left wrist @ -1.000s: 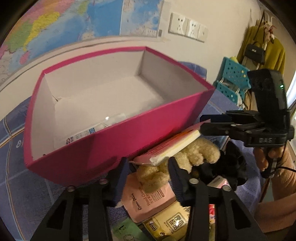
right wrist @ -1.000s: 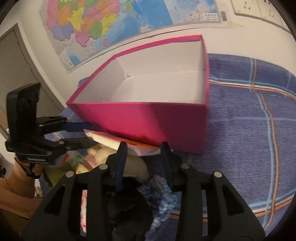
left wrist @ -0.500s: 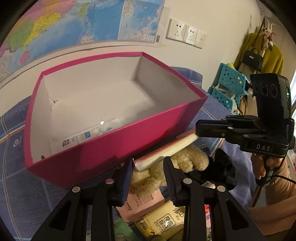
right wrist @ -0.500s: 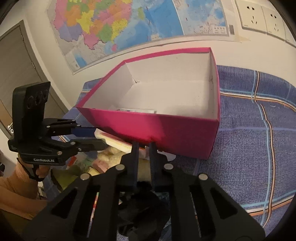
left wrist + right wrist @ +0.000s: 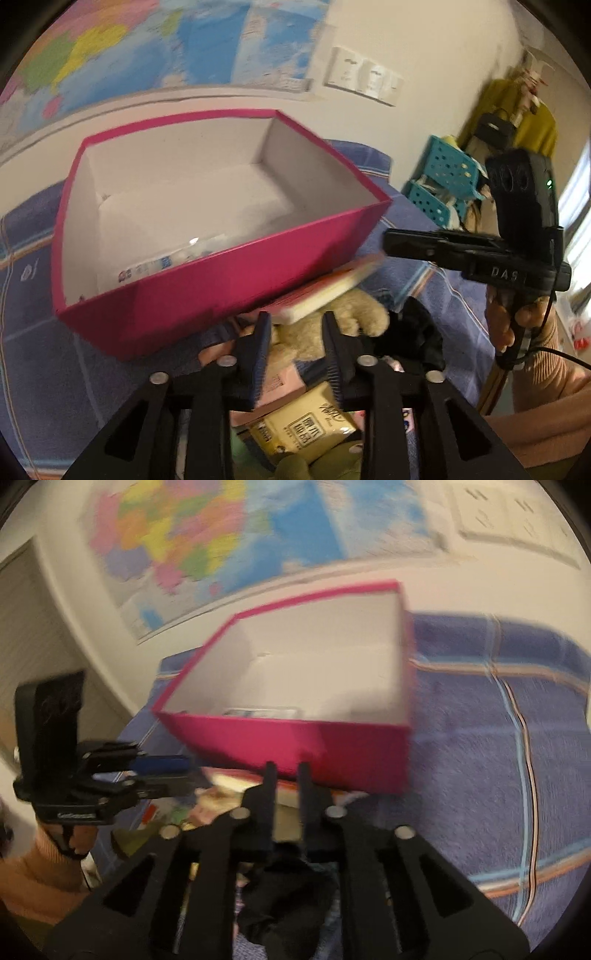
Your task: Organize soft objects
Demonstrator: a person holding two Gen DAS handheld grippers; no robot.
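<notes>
Resting between the left gripper fingers: cream plush toy.

Open pink cardboard box sits on blue plaid cloth, clear plastic packet inside at its near wall. Before the box: flat pink-edged pack resting on cream plush toy, black fabric right of the toy, yellow tissue pack nearest

A home room: wall map, wall sockets, hung yellow garment, blue blanket
</notes>
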